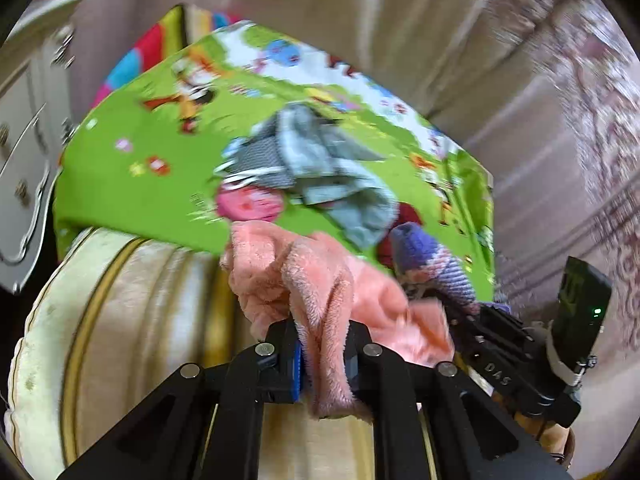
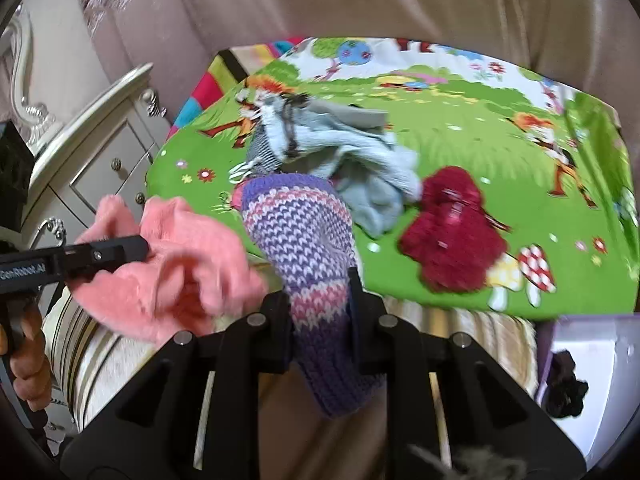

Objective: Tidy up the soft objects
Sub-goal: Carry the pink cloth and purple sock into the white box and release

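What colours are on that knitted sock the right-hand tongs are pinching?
The knitted sock has purple, pink and white stripes, seen best in the right wrist view.

The left gripper is clamped on pink fleece; the right gripper is clamped on knitwear, both pitched downward.

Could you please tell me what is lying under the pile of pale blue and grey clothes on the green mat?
The pale blue and grey clothes rest on the green play mat; a pink item peeks out at one edge. Anything else beneath is covered.
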`<state>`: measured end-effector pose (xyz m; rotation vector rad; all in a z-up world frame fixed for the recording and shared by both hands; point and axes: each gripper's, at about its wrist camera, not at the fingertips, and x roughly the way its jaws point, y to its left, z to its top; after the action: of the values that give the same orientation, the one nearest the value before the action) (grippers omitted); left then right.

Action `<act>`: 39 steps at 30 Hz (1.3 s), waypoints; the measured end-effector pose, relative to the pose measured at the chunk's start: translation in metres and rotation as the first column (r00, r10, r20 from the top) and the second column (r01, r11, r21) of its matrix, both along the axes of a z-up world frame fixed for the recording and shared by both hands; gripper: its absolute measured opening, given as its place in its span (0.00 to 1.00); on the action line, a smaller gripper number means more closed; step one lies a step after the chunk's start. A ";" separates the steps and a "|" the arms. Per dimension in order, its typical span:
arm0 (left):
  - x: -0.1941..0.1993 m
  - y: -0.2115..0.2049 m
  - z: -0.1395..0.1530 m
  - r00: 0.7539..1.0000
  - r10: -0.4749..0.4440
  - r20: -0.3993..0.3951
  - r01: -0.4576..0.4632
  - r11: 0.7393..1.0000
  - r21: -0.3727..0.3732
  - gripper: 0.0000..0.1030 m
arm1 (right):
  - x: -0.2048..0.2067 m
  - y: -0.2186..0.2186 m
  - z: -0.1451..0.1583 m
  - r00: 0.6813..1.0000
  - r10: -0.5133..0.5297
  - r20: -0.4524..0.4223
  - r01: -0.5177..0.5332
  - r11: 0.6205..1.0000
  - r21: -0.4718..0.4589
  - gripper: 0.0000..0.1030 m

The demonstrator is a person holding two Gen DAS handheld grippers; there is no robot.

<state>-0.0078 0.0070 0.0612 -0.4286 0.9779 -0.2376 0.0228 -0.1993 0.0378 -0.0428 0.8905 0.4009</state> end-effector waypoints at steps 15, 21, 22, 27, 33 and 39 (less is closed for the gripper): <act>0.005 -0.160 0.049 0.936 -0.334 0.112 0.328 0.942 0.068 0.12 | -0.053 -0.151 0.020 0.953 -0.299 0.055 0.295 0.953 0.069 0.24; 0.011 -0.224 0.051 0.891 -0.436 0.125 0.427 0.900 0.089 0.12 | -0.067 -0.213 0.017 0.898 -0.437 0.047 0.433 0.898 0.074 0.24; 0.012 -0.234 0.051 0.883 -0.453 0.126 0.444 0.891 0.095 0.12 | -0.069 -0.221 0.017 0.891 -0.452 0.048 0.448 0.891 0.074 0.24; 0.014 -0.275 0.046 0.852 -0.510 0.118 0.498 0.859 0.119 0.12 | -0.080 -0.260 0.018 0.841 -0.538 0.057 0.535 0.843 0.062 0.24; 0.019 -0.317 0.037 0.821 -0.558 0.118 0.542 0.828 0.143 0.12 | -0.089 -0.293 0.015 0.786 -0.615 0.068 0.614 0.789 0.032 0.24; 0.028 -0.350 0.026 0.795 -0.597 0.107 0.578 0.799 0.165 0.18 | -0.094 -0.311 0.014 0.749 -0.657 0.085 0.660 0.752 0.000 0.25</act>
<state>0.0206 -0.3429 0.0872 0.0281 0.9454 -0.7644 -0.0707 -0.5107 0.0520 0.2280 0.7729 -0.2847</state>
